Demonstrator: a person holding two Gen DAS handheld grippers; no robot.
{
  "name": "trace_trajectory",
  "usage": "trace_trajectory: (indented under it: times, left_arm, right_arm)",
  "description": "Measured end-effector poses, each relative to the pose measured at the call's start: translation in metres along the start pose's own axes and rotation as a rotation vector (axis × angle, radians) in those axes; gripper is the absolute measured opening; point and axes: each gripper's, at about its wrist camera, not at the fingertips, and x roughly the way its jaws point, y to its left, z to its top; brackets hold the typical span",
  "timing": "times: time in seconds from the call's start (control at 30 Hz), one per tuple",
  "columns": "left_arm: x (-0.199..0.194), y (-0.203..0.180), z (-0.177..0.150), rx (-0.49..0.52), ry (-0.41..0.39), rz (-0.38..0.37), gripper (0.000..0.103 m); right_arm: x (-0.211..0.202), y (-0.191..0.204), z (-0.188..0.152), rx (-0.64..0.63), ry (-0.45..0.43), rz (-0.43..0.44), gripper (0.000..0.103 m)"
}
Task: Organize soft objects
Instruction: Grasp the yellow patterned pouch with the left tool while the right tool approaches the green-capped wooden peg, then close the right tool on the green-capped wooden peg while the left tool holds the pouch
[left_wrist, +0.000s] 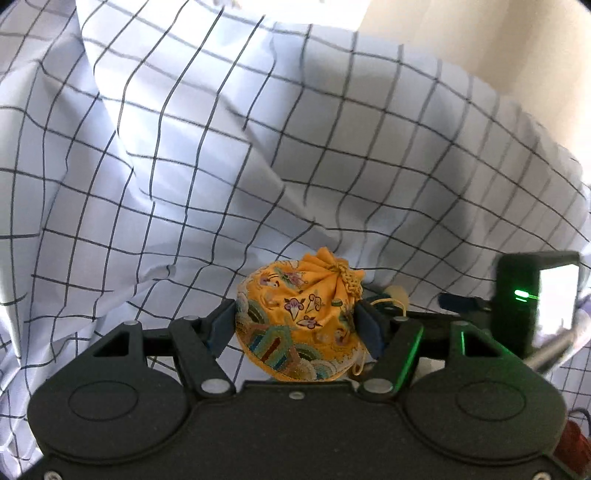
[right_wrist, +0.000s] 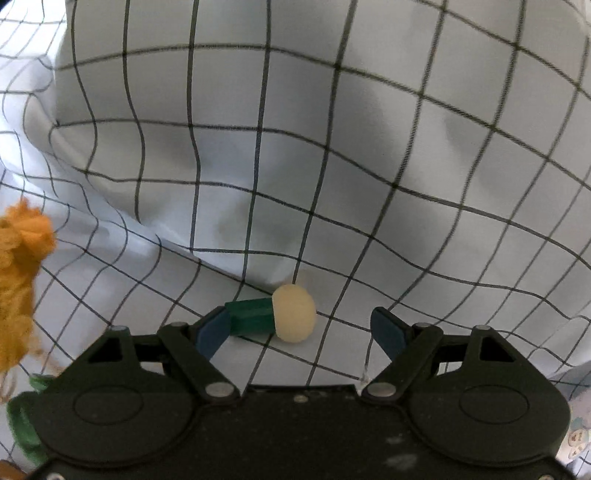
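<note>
My left gripper (left_wrist: 295, 325) is shut on a yellow embroidered drawstring pouch (left_wrist: 299, 317), held over the white checked cloth (left_wrist: 184, 166). My right gripper (right_wrist: 301, 332) is open just above the cloth (right_wrist: 332, 147). A small toy with a cream round head (right_wrist: 294, 313) and green body (right_wrist: 251, 316) lies between its blue pads, against the left pad (right_wrist: 212, 332). The right gripper also shows in the left wrist view (left_wrist: 532, 306) at the right edge.
An orange fuzzy object (right_wrist: 18, 288) hangs at the left edge of the right wrist view, with green fabric (right_wrist: 22, 428) below it. The checked cloth is rumpled into raised folds ahead. A cream wall (left_wrist: 498, 55) is at the far right.
</note>
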Motion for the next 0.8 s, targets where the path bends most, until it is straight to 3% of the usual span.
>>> trace_trajectory:
  times: [0.2, 0.37, 0.47, 0.53, 0.63, 0.8]
  left_arm:
    - [-0.013, -0.007, -0.007, 0.04, -0.018, 0.01, 0.064]
    - [-0.016, -0.007, -0.012, 0.052, -0.009, 0.016, 0.064]
    - [-0.016, -0.006, -0.015, 0.059, -0.008, 0.036, 0.064]
    - [-0.016, -0.005, -0.017, 0.059, 0.0, 0.037, 0.064]
    - [-0.015, -0.003, -0.018, 0.057, 0.006, 0.041, 0.064]
    - [-0.013, -0.001, -0.017, 0.047, 0.001, 0.044, 0.064]
  right_arm:
    - [0.014, 0.004, 0.004, -0.018, 0.027, -0.001, 0.07]
    - [0.024, -0.001, 0.006, 0.024, 0.082, 0.04, 0.043]
    - [0.026, -0.008, 0.007, 0.057, 0.092, 0.063, 0.033]
    - [0.024, -0.013, 0.008, 0.074, 0.09, 0.082, 0.034]
    - [0.019, -0.029, 0.012, 0.121, 0.067, 0.093, 0.058]
    - [0.014, -0.037, 0.023, 0.141, 0.043, 0.084, 0.07]
